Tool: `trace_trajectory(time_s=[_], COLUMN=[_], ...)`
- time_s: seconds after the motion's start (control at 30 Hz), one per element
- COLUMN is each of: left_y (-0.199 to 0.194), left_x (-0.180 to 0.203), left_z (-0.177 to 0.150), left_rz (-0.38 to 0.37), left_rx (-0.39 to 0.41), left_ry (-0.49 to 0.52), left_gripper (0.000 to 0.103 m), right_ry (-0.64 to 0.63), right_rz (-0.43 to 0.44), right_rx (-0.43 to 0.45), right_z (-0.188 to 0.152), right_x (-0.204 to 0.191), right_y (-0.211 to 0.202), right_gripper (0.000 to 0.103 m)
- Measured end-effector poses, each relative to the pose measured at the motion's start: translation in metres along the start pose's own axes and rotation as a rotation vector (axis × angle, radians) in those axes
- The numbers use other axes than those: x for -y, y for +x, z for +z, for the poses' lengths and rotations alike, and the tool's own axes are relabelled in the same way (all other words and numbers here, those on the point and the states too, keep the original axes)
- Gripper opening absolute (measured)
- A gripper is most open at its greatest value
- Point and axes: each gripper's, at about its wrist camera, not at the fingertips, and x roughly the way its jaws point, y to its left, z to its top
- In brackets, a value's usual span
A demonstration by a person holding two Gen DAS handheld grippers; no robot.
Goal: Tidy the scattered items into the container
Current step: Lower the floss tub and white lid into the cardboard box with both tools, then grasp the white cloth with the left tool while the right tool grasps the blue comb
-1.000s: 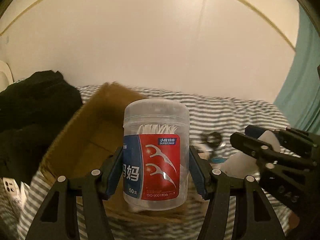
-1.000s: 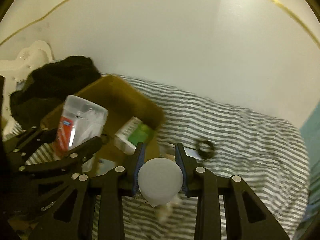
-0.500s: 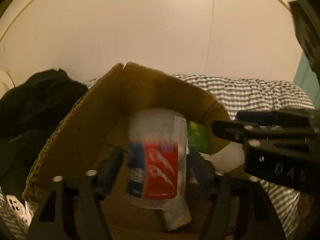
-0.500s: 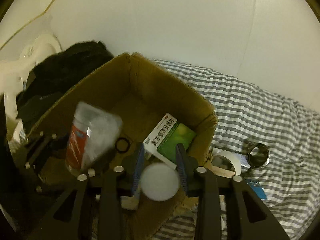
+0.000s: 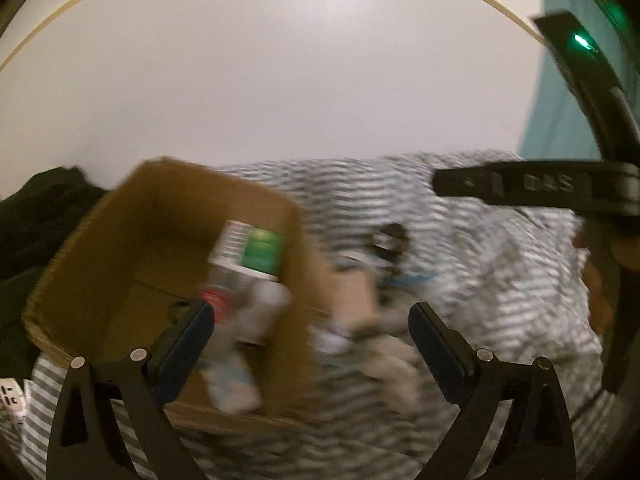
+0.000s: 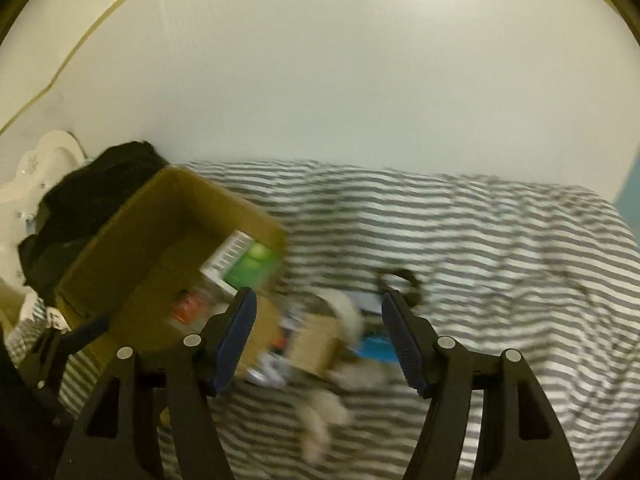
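**Both grippers empty above the bed, box partly filled**

Left wrist view: the left gripper has its fingers wide apart with nothing between them. Below and to the left, the cardboard box sits on the striped bed near its left edge. Inside the box, a green and white carton leans on the right wall, with a blurred red-labelled jar in front of it. Blurred small items lie on the bed just right of the box. The right gripper crosses the upper right.

Right wrist view: the right gripper also has its fingers spread wide and holds nothing. The cardboard box stands at the left, beside dark clothing. The carton and jar lie inside. A white tape roll, a black ring and a blue object remain on the bed.
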Motion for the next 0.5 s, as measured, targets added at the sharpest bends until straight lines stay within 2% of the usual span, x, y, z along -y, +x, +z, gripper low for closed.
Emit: trace_trajectory(time_s=[0.13, 0.2, 0.33, 0.5], left_y=[0.015, 0.036, 0.08, 0.123], left_x=[0.057, 0.079, 0.099, 0.095], left_z=[-0.018, -0.031, -0.056, -0.076], left_rz=[-0.064, -0.052, -0.012, 0.046], left_rx=[-0.051, -0.094, -0.196, -0.289], left_ry=[0.046, 0.048, 0.022, -0.037], left_gripper=[0.1, 0.1, 0.1, 0.097], right_ry=[-0.004, 0.024, 0.099, 0.162], right_rz=[-0.059, -0.06, -0.038, -0.013], right_rx=[-0.007, -0.006, -0.022, -0.072], right_z=[-0.024, -0.038, -0.068, -0.095], right_x=[0.04, 0.056, 0.089, 0.114], right_y=[-0.016, -0.018, -0.007, 0.037], right_gripper=[0.065, 0.065, 0.065, 0.065])
